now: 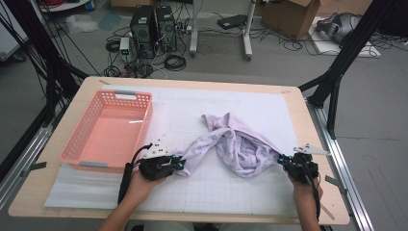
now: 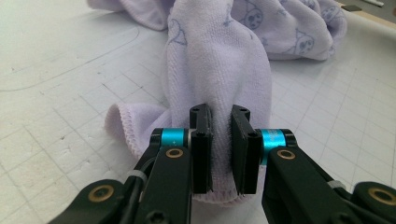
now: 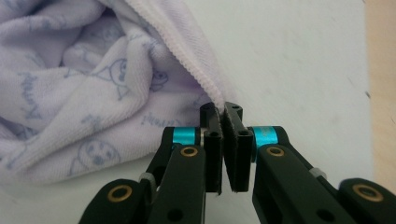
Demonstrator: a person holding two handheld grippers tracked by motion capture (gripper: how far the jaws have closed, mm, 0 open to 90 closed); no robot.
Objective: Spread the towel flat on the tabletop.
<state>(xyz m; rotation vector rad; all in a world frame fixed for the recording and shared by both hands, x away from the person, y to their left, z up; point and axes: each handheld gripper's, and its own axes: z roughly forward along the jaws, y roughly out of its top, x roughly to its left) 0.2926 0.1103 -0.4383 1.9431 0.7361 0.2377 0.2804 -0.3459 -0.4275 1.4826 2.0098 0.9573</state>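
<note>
A wood table (image 1: pixel 312 144) stands on a grey floor (image 1: pixel 370 120). A white mat (image 1: pixel 269 108) with thin grid lines covers most of the top. Metal rails (image 1: pixel 344 168) run along the table's sides. Black poles (image 1: pixel 353 45) lean up at the far left and right.

Behind the table, two black computer boxes (image 1: pixel 153 26) sit on the floor. Lots of dark wires (image 1: pixel 174 61) curl around them. Two white legs (image 1: pixel 247 29) of a stand are next to them. A brown cardboard box (image 1: pixel 288 17) sits farther right. The light is soft and even.
</note>
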